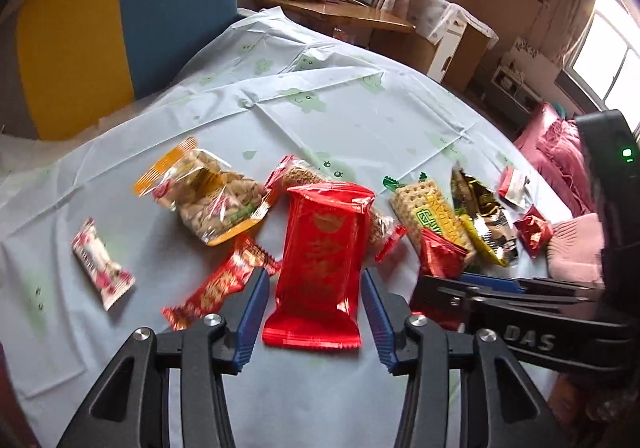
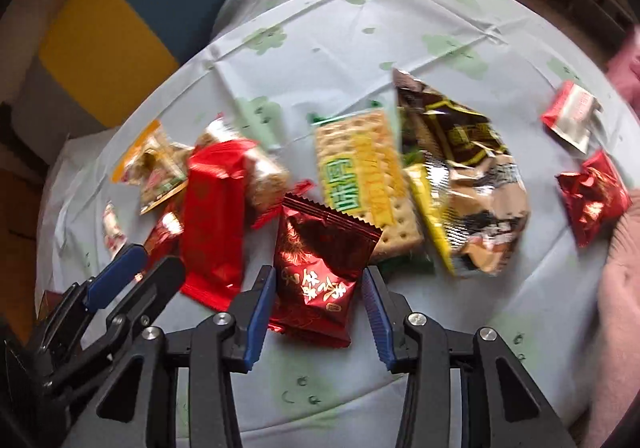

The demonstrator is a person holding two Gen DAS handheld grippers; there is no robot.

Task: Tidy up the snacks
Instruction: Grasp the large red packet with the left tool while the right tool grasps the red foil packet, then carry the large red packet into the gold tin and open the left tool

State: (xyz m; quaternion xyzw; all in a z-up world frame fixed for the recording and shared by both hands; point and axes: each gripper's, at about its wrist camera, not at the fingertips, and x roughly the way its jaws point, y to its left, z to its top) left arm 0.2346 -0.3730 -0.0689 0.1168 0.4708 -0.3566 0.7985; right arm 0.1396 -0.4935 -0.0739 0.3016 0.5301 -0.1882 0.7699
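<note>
Snacks lie scattered on a pale blue tablecloth (image 1: 360,120). My left gripper (image 1: 316,280) is open, its blue fingers on either side of a long bright red packet (image 1: 320,260) that lies flat. My right gripper (image 2: 320,280) is open around a dark red foil packet (image 2: 316,268) with gold writing. Cracker pack (image 2: 364,176), brown-gold crumpled bag (image 2: 464,176), peanut bag (image 1: 208,196), a red-gold bar (image 1: 220,288) and a pink-white sweet (image 1: 102,264) lie around. The right gripper also shows in the left wrist view (image 1: 500,288).
Two small red packets (image 2: 592,196) (image 2: 572,116) lie at the table's right edge beside a pink sleeve (image 2: 624,308). A blue and yellow chair (image 1: 120,28) stands behind the table. A wooden desk (image 1: 340,12) with a tissue box is further back.
</note>
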